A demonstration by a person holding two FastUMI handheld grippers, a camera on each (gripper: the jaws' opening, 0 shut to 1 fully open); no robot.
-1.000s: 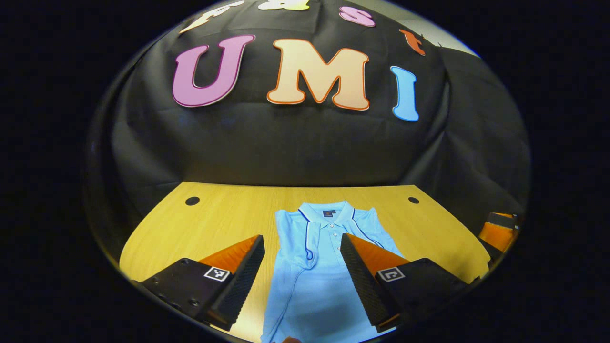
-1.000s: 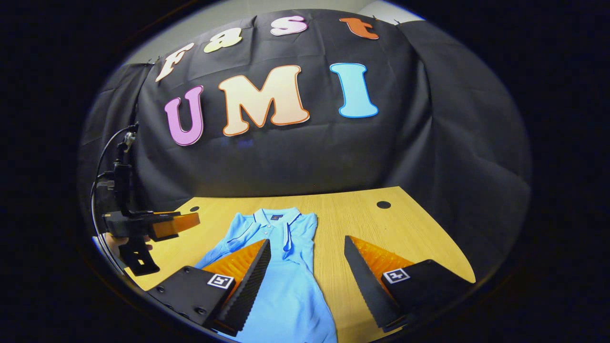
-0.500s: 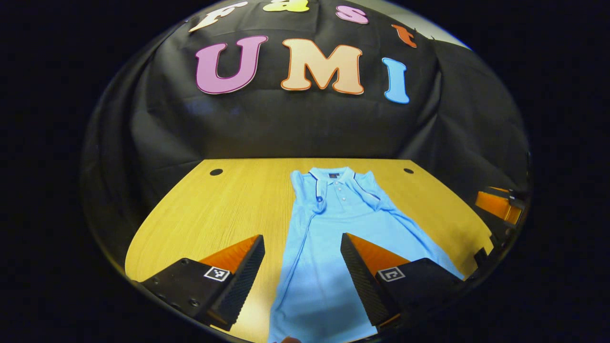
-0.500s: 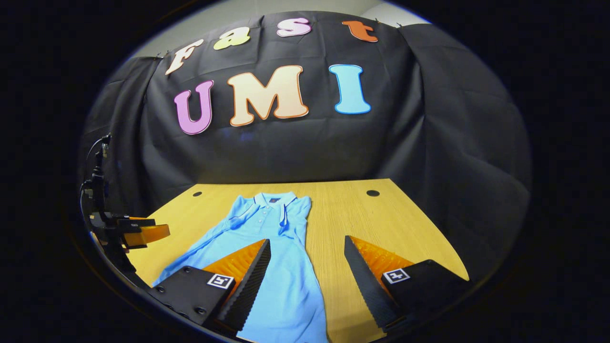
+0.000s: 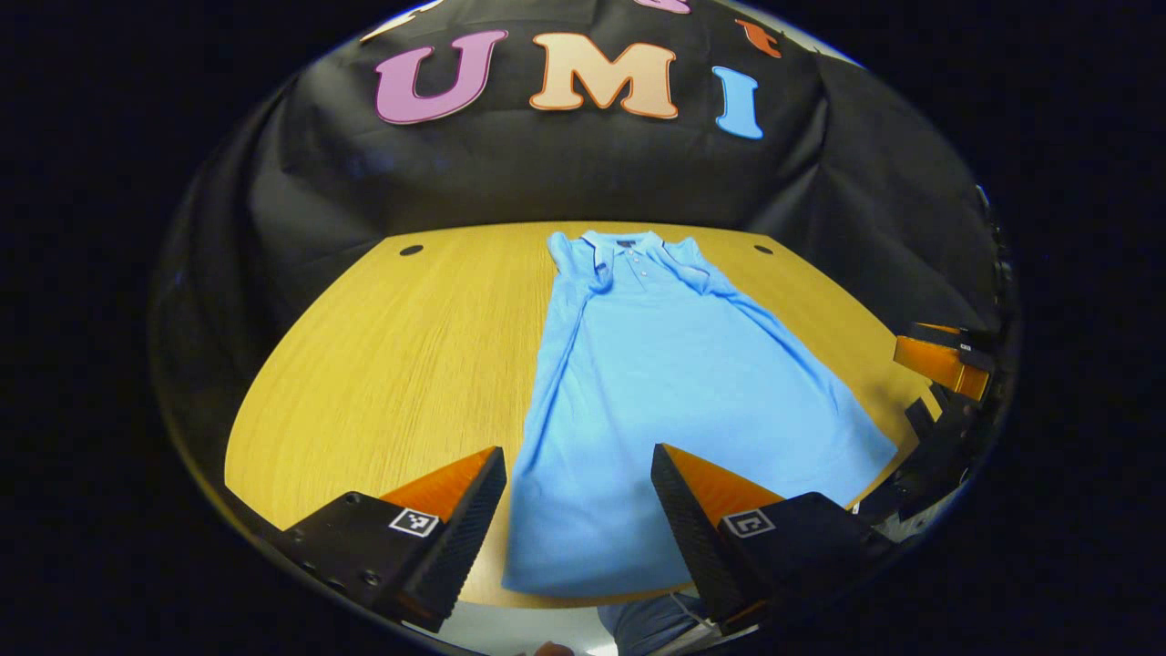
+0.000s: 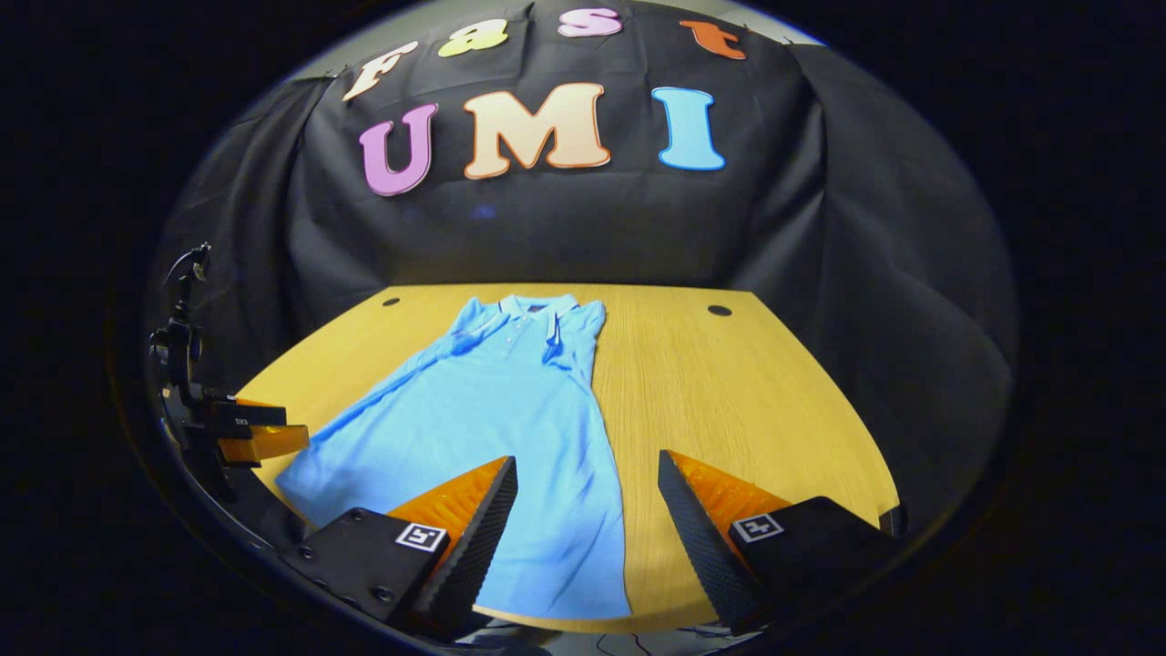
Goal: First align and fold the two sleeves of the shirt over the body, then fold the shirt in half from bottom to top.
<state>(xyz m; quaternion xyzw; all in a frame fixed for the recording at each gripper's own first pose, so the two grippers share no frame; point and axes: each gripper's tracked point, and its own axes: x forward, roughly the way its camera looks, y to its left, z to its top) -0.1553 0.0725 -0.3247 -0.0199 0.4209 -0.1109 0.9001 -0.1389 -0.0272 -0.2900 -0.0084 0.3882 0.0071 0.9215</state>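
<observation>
Light falls from above and in front: the wooden table [image 5: 383, 364] is bright and evenly lit, while the black cloth wall [image 6: 565, 228] behind it stays dim, darkest toward 3 and 9 o'clock. Both views bulge strongly, so the table's edges curve and everything near the rim is squeezed and slightly soft. The blue shirt [image 5: 665, 383] is sharp, without glare; the left gripper [image 5: 578, 474] casts a soft shadow on its hem around 6 o'clock.
</observation>
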